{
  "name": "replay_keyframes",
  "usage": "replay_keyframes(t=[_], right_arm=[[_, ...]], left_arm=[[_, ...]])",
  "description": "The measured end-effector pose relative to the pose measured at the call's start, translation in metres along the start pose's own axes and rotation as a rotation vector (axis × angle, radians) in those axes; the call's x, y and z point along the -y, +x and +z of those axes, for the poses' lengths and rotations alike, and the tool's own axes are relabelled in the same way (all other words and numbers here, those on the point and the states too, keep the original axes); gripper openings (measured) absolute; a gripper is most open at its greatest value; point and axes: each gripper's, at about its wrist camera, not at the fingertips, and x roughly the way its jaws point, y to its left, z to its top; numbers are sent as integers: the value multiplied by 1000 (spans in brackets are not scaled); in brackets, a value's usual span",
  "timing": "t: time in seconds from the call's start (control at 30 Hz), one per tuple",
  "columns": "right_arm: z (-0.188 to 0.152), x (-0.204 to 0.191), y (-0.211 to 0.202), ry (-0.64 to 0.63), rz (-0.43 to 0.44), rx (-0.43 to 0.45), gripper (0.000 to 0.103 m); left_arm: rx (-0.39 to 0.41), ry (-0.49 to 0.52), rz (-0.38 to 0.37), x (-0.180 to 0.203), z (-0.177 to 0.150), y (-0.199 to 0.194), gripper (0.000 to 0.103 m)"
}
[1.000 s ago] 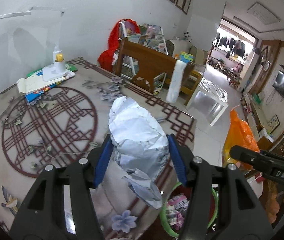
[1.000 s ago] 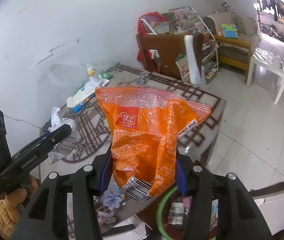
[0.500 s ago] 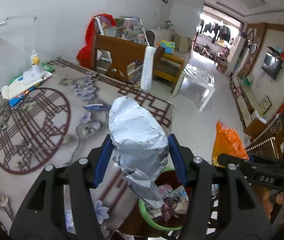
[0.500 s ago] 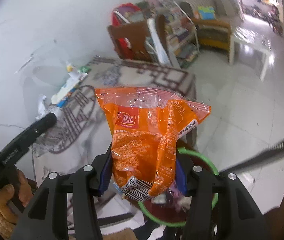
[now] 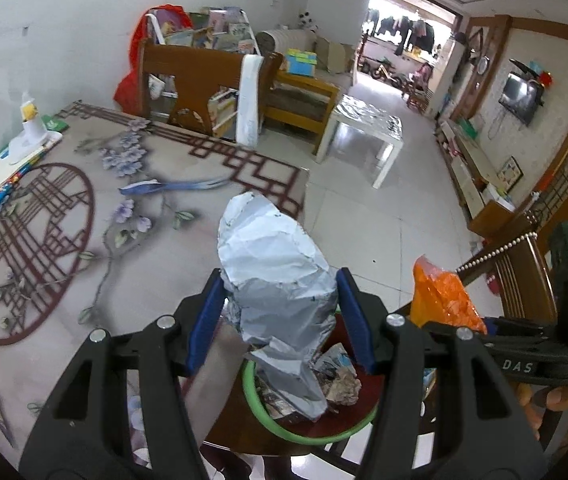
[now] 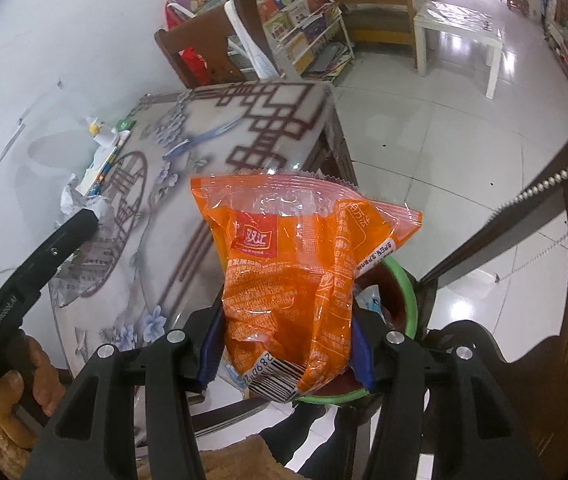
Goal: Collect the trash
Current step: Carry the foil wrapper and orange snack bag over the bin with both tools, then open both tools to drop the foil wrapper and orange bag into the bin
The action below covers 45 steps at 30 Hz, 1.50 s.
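The left claw [image 5: 280, 320] is pinching a crumpled gray bag [image 5: 276, 280] across its middle, the blue pads pressed into both flanks so the upper part bulges above them and a loose tail hangs down below. The right claw [image 6: 288, 344] is likewise clamped on an orange snack packet [image 6: 296, 272] near its lower, barcoded end, with the clear sealed top standing free above. Both pieces look light, thin and soft; they crush under the pads and hold no shape of their own, so a grip across the bunched middle, as here, seems safer than one at a slick edge, where the film could slide out. Neither looks fragile. Directly beneath both loads sits a green-rimmed bin [image 5: 308, 432], already holding wrappers and paper scraps; the gray bag's tail hangs over its opening, and in the right view the green rim [image 6: 408, 304] shows just behind the packet. Judging by this, the pieces are placed about right for dropping, though such light film may cling to the pads or drift as it falls. Beyond the bin lies the table [image 5: 64, 272] with its patterned cover, books and a small lamp [image 5: 30, 128] at its far side, and more crumpled paper [image 6: 74, 200] left on it.
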Motion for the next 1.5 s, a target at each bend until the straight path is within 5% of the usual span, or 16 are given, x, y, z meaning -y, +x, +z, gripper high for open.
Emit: replay_keyframes(t=[0.87, 1.5], right_arm=[[-9, 16, 8, 54, 35, -59, 53], [-16, 20, 26, 88, -7, -130, 60]], left_arm=[[-109, 49, -30, 21, -18, 36, 55], [-108, 48, -37, 17, -23, 30, 76]])
